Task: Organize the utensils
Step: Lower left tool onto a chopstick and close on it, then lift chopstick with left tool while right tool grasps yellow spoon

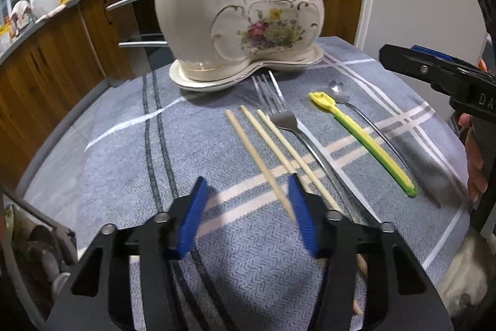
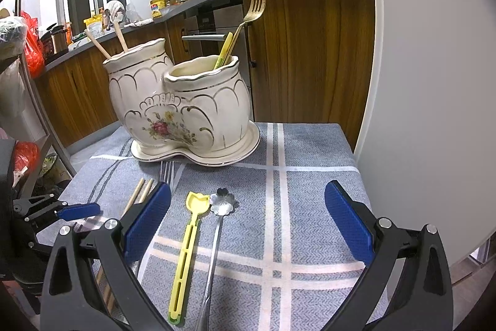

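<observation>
Wooden chopsticks, three of them, are lying side by side on the grey-blue checked cloth (image 1: pixel 124 151) covering the surface. In your left wrist view their long axes are running from 5 o'clock near you toward 11 o'clock, with the far ends pointing at the ceramic holder (image 1: pixel 235 20).

Your left tongs (image 1: pixel 248 185) are hanging over the near end of the leftmost chopstick (image 1: pixel 257 157). The blue pads are standing partly apart. That near tip is sitting between them, just beside the right-hand pad, and the other pad is well clear of it, so nothing is being gripped. The middle chopstick (image 1: pixel 269 141) and the third chopstick (image 1: pixel 291 145) are passing under the right-hand finger.

Just right of them a steel fork (image 1: pixel 288 120) is lying along the same axis, its tines pointing at the holder's base. Toward 3 o'clock a yellow spoon (image 1: pixel 365 141) and a thin metal spoon (image 1: pixel 372 129) are lying close together, bowls toward 11 o'clock and handles trailing to 5 o'clock.

Your right tongs (image 2: pixel 248 188) are hovering wide apart and released above those two spoons, which in that view are running almost straight from 6 to 12 o'clock.

At 12 o'clock the holder is standing upright on its saucer. Its taller pot is holding wooden handles (image 2: pixel 108 42); its shorter pot is holding a gold fork (image 2: pixel 254 8), tines up and leaning toward 1 o'clock, beside a yellow utensil (image 2: pixel 224 48).
</observation>
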The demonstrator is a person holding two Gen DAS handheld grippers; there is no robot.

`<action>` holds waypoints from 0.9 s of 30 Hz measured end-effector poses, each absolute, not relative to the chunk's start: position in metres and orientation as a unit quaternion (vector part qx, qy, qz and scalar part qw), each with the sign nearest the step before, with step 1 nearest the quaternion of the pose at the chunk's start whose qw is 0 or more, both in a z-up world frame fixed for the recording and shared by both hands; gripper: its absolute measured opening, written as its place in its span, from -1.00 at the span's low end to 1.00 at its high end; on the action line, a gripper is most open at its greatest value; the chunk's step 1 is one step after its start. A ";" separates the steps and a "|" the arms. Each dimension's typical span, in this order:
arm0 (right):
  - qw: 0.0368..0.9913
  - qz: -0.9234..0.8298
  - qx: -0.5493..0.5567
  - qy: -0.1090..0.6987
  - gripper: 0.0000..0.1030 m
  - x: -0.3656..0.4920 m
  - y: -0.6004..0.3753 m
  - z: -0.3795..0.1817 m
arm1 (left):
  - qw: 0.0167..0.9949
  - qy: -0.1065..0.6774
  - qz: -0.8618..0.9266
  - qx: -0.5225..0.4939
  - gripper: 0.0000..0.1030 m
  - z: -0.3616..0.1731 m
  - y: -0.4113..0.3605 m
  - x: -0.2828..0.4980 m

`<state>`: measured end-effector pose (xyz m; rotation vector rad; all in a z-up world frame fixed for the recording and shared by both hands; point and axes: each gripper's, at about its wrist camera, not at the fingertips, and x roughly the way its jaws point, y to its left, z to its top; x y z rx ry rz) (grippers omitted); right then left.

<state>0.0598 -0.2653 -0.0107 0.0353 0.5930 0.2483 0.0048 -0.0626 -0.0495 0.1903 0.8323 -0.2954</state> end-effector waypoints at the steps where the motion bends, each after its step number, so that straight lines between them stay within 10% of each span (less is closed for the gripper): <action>1: 0.948 0.124 0.017 0.292 0.91 0.060 -0.265 -0.011 | 0.899 0.402 -0.148 0.094 -0.24 -0.049 -0.063 0.004; 10: 0.926 0.181 -0.015 0.331 0.87 0.056 -0.248 -0.019 | 0.892 0.409 -0.158 0.107 -0.77 -0.045 -0.051 0.007; 22: 0.890 0.228 -0.048 0.393 -0.26 0.056 -0.223 -0.039 | 0.893 0.419 -0.138 0.095 -0.62 -0.044 -0.041 0.017; 27: 0.884 0.227 -0.064 0.403 -0.32 0.059 -0.215 -0.045 | 0.894 0.420 -0.129 0.088 -0.30 -0.045 -0.040 0.024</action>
